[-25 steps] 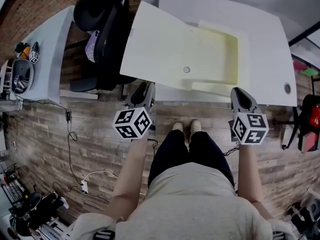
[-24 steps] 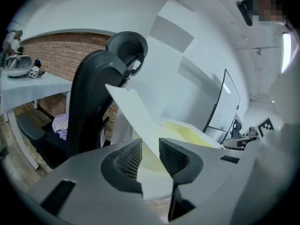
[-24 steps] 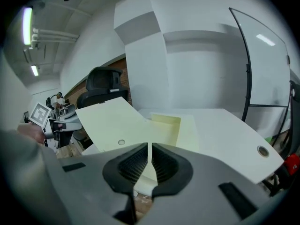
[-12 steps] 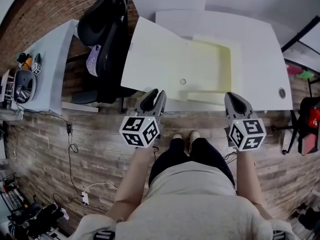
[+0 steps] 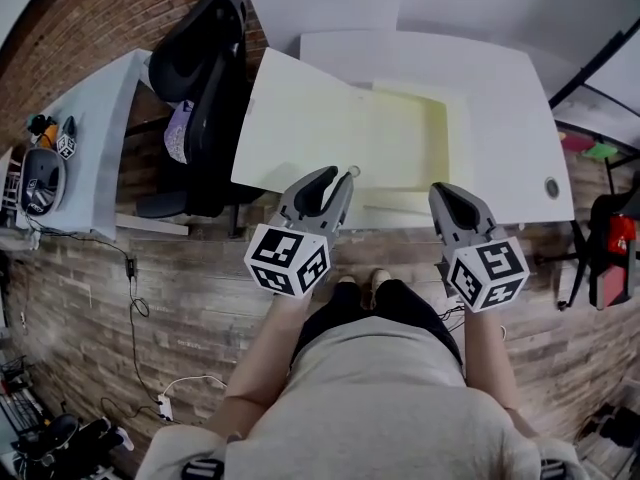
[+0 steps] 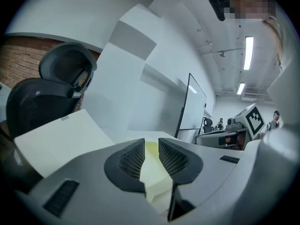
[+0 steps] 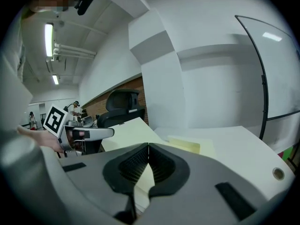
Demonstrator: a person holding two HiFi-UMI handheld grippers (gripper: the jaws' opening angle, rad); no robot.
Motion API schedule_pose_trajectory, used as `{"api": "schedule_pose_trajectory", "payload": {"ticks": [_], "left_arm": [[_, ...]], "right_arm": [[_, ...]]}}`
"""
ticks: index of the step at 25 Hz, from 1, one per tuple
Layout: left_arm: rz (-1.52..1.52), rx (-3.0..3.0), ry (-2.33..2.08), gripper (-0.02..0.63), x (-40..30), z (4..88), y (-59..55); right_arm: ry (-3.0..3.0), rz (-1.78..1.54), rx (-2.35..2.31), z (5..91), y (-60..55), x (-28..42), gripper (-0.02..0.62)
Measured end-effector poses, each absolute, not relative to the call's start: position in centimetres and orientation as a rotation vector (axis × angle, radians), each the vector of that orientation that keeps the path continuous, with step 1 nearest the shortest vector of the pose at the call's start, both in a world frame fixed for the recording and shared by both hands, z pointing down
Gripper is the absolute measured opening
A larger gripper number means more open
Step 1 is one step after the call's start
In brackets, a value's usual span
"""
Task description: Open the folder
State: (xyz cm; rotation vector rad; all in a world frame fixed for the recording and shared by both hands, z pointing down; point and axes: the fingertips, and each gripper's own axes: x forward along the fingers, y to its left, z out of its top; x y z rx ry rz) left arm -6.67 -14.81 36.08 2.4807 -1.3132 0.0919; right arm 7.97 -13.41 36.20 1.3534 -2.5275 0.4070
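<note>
A pale yellow folder (image 5: pixel 400 133) lies spread open on the white table (image 5: pixel 510 118). Its big cream left flap (image 5: pixel 295 118) juts past the table's left edge. My left gripper (image 5: pixel 335 176) hangs over the table's front edge, just short of the folder's near rim and a small button (image 5: pixel 354 170). Its jaws are closing, with a narrow gap and nothing between them (image 6: pixel 151 146). My right gripper (image 5: pixel 447 193) hovers at the front edge further right, apart from the folder, its pads (image 7: pixel 140 161) pressed together on nothing. The cream flap (image 6: pixel 65 135) shows in the left gripper view.
A black office chair (image 5: pixel 205 58) stands against the table's left side, under the folder's flap. A second white desk (image 5: pixel 100 118) at far left carries a helmet-like object (image 5: pixel 40 178). Cables (image 5: pixel 135 268) trail over the brick-pattern floor. A round grommet (image 5: pixel 551 187) marks the table's right front corner.
Both grippers have come up from below the table's front edge to its level. The left one has shifted right and rolled. The folder lies as before.
</note>
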Motion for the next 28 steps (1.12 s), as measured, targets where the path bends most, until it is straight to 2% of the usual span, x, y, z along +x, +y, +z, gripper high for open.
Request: {"api": "schedule_pose_trajectory", "payload": {"ticks": [14,22,28], "left_arm": [[0.186,2.702,-1.076,0.048,1.2,33.8,-13.9],[0.260,2.742,-1.010,0.031,3.0,34.9,-12.9],[0.206,2.694,-0.967,0.026,3.3,35.1,-12.8]], "right_arm": [[-2.641,0.326,1.333,33.5,-12.5,6.9,0.021],[-2.667,0.314,1.301,33.8,-12.1,6.4,0.021],[-2.642,0.341,1.293,35.1,-12.1,6.4,0.021]]}}
